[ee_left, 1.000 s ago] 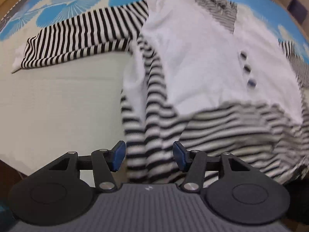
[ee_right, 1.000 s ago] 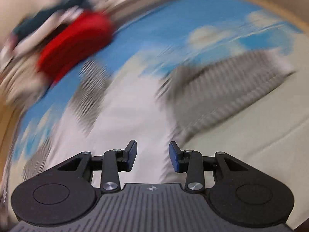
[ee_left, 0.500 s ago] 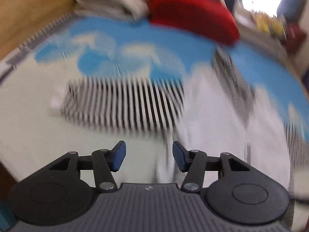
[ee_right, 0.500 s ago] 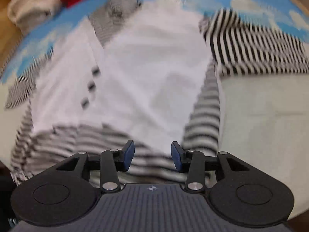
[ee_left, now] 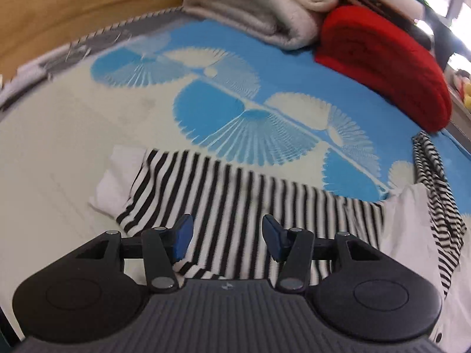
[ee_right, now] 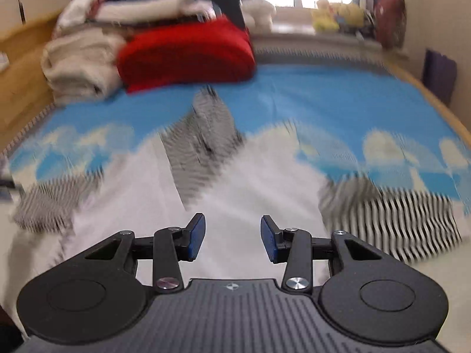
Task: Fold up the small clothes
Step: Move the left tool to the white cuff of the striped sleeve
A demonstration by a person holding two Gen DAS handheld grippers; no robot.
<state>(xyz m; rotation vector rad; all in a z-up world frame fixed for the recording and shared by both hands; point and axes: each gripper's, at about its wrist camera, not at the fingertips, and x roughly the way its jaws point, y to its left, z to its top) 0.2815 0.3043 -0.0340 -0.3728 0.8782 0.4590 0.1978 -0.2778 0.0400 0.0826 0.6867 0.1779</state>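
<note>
Bed (ee_left: 73, 135), cream woven sheet with blue fan-print band (ee_right: 323, 103) across the far half. Folded fuzzy beige blanket (ee_left: 259, 8) and thick red knit bundle (ee_left: 382, 58) stacked at the far edge. Small garment (ee_right: 241, 194) lies flat mid-bed: smooth white body, black-and-white striped sleeve (ee_left: 235, 200) spread outward, ending in a white cuff (ee_left: 117, 182); right view motion-blurred. Left tongs (ee_left: 226, 236) parted, blue pads either side of the sleeve, gripping nothing. Right tongs (ee_right: 232, 238) parted over the white body, empty.
</note>
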